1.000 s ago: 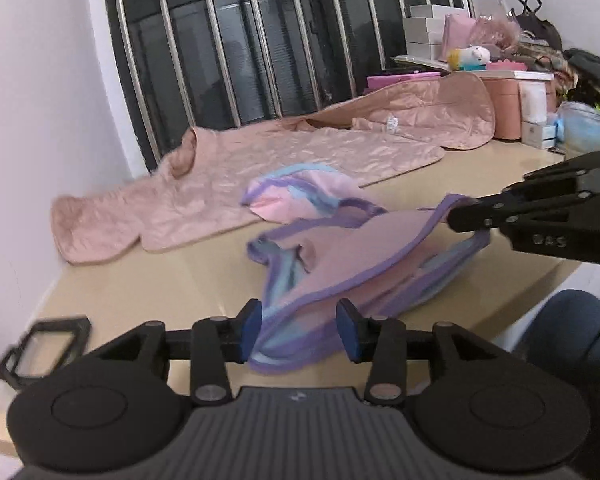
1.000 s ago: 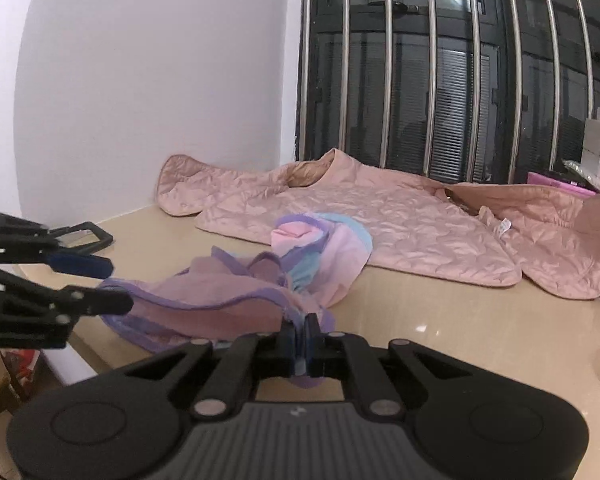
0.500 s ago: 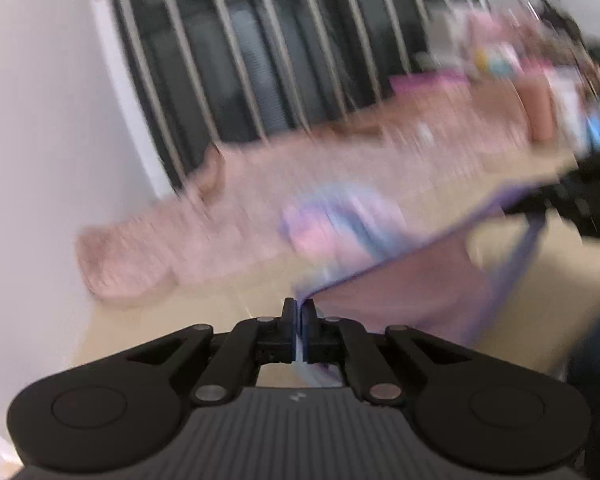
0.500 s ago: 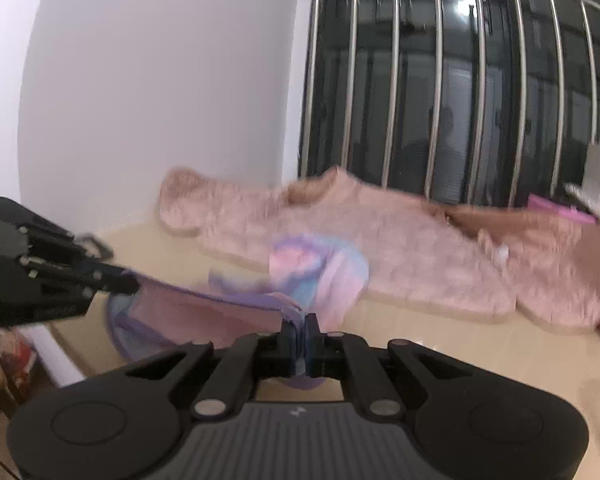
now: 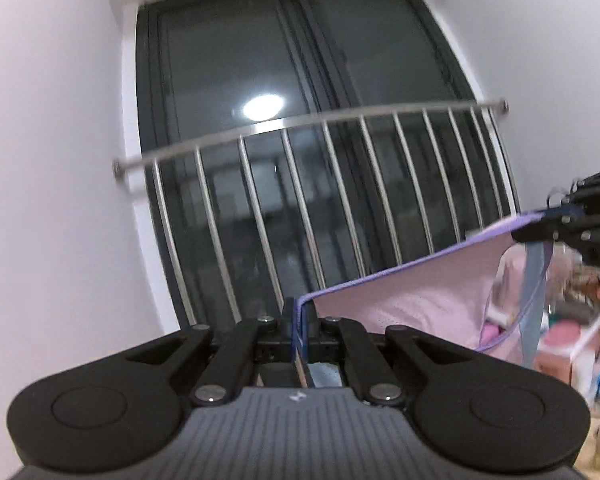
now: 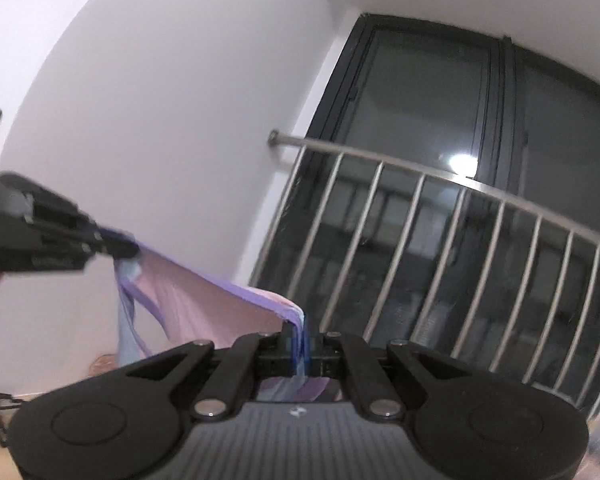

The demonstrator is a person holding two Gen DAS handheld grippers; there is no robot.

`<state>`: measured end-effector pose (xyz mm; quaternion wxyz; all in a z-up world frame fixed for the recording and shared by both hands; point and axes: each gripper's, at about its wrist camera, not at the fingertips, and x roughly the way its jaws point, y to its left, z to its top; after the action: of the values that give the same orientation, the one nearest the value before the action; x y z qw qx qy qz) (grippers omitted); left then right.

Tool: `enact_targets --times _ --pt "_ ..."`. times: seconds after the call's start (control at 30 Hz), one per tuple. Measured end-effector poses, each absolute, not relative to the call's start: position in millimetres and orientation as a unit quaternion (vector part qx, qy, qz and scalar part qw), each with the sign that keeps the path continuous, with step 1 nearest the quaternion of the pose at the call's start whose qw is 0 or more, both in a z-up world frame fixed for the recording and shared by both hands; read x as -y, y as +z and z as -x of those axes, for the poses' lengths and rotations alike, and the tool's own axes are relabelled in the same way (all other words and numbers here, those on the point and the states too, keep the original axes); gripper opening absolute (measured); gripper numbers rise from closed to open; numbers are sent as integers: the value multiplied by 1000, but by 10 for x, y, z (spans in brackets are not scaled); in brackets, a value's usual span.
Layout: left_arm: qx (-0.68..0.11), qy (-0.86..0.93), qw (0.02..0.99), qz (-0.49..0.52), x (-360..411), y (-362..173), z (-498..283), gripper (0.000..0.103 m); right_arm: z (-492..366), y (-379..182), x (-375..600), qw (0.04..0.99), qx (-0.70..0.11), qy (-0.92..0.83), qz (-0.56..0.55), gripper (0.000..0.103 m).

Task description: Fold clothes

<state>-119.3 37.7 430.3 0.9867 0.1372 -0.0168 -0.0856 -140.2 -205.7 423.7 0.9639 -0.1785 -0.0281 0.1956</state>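
Both wrist views tilted upward toward the barred window (image 5: pixel 300 200); each near, sharing it

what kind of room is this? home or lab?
Likely a home room: a tall dark window behind a metal guard rail, plain white walls, and cluttered boxes and household items at the right.

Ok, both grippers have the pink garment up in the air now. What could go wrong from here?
The left gripper and right gripper each pinch only the purple-trimmed edge of the pink garment, so a tug could pull it free. A blue strap hangs loose and may fold in crooked. The table is out of view, so lowering it is partly blind.
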Motion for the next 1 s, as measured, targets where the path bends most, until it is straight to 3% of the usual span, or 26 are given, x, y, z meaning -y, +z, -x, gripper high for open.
enact_targets --times 0.17,0.33,0.57,0.67,0.77,0.9,1.0 --pt "27 -92 985 -146 -219 4606 1101 2 1408 4552 2118 963 21 182 197 3" --pt "0 -99 984 -151 -107 4490 604 2 1084 4456 2128 968 9 161 191 3" --pt "-32 -70 983 -165 62 3992 -507 2 -280 4003 2041 972 -67 147 173 3" --pt "-17 -48 985 -165 88 3877 -986 2 -893 3867 1925 976 -63 117 175 3" --pt "50 -37 986 -154 63 4031 -1218 2 -1256 4006 1859 983 -1 82 163 3" --pt "166 -38 974 -150 71 4348 -967 2 -1110 4301 1883 983 121 38 133 3" --pt "179 -50 971 -150 26 4380 -677 2 -861 4437 1934 976 179 33 118 3"
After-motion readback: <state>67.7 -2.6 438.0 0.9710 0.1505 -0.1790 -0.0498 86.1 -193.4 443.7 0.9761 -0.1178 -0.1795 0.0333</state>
